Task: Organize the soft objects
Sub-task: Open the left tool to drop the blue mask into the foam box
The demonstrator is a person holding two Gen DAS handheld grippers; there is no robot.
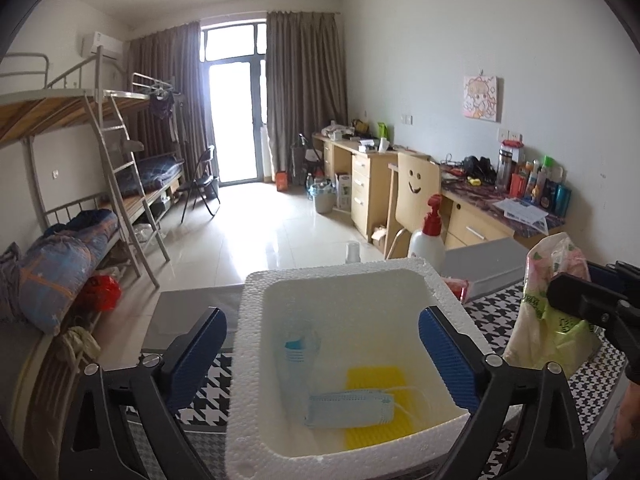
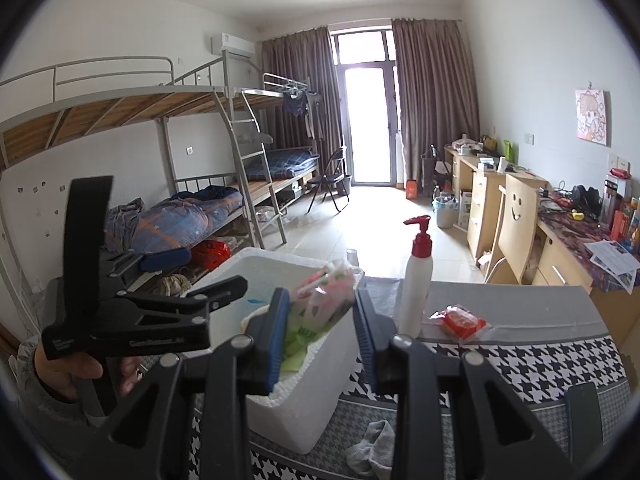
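Note:
A white foam box (image 1: 248, 344) stands on the houndstooth table; it also shows in the right wrist view (image 2: 296, 412). Inside lie a blue face mask (image 1: 348, 410), a yellow pad (image 1: 376, 380) and a clear plastic bottle (image 1: 298, 356). My left gripper (image 1: 322, 364) is open and empty over the box. A green, pink and white plastic bag (image 2: 316, 312) stands between the fingers of my right gripper (image 2: 322, 332), by the box's right wall; the bag also shows in the left wrist view (image 1: 548, 308). The jaws stand apart, so its grip on the bag is unclear.
A white pump bottle with a red top (image 2: 416, 284) and a red packet (image 2: 460, 322) sit on the grey tabletop (image 2: 520, 312) behind. A grey sock (image 2: 372, 452) lies at the front. Bunk beds (image 2: 208, 208) line the left, desks (image 2: 488, 200) the right.

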